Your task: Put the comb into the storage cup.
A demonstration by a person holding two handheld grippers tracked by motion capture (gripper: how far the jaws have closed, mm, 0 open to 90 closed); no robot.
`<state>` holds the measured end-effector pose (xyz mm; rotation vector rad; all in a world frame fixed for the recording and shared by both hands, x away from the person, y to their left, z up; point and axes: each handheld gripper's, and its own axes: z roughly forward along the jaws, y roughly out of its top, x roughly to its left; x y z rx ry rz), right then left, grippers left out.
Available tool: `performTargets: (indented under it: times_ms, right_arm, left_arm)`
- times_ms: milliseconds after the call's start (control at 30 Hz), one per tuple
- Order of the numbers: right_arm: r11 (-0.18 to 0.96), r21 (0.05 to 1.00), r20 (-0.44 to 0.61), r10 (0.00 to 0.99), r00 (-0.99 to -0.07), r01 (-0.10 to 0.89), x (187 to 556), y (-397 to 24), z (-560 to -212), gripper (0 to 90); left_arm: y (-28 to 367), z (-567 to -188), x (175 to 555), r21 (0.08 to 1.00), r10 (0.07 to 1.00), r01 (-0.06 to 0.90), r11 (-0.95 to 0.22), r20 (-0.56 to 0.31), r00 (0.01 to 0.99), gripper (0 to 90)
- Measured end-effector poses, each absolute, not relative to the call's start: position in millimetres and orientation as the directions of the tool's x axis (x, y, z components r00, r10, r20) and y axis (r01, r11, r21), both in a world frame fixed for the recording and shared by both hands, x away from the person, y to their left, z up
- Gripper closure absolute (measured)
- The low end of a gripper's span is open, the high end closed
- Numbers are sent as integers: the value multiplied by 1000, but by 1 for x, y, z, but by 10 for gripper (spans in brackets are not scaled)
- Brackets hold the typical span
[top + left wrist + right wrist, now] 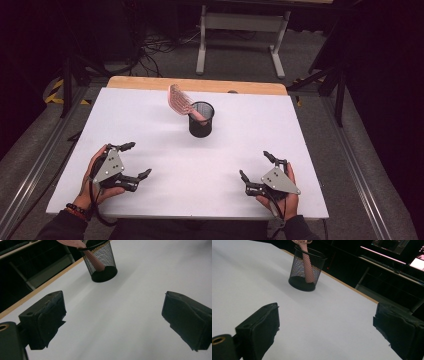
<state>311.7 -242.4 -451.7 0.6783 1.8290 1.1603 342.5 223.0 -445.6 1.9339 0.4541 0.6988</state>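
Two tools wide apart over a white bench, a mesh cup ahead of both.

High view: the left tool (135, 160) and right tool (255, 165) sit low on the bench (150, 115), jaws spread and holding nothing; the black mesh cup (201, 120) stands well ahead, between them, with a pink slotted spatula (180, 100) leaning out.
Left gripper view: jaws apart, cup (101, 262) ahead.
Right gripper view: jaws apart, cup (305, 268) ahead, spatula handle (308, 267) inside.

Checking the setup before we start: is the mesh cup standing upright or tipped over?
Upright. The mesh cup stands on its base on the table, with a pink slotted spatula leaning out.
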Motion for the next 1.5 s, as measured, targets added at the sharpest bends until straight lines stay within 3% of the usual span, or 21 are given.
performTargets:
  times_ms: [500, 1033, 1500]
  right_arm:
    - [423, 906, -361, 786, -502, 10, 312, -244, -453, 69]
    - [416, 910, -351, 779, -520, 9, 312, -245, -453, 75]
    - [410, 912, -346, 777, -526, 5, 310, -246, -454, 76]
  left_arm:
    - [243, -459, 336, 898, 630, 60, -435, 256, 733, 55]
    - [259, -471, 328, 924, 668, 121, -364, 168, 725, 54]
    - [256, -472, 329, 922, 670, 121, -367, 172, 722, 54]
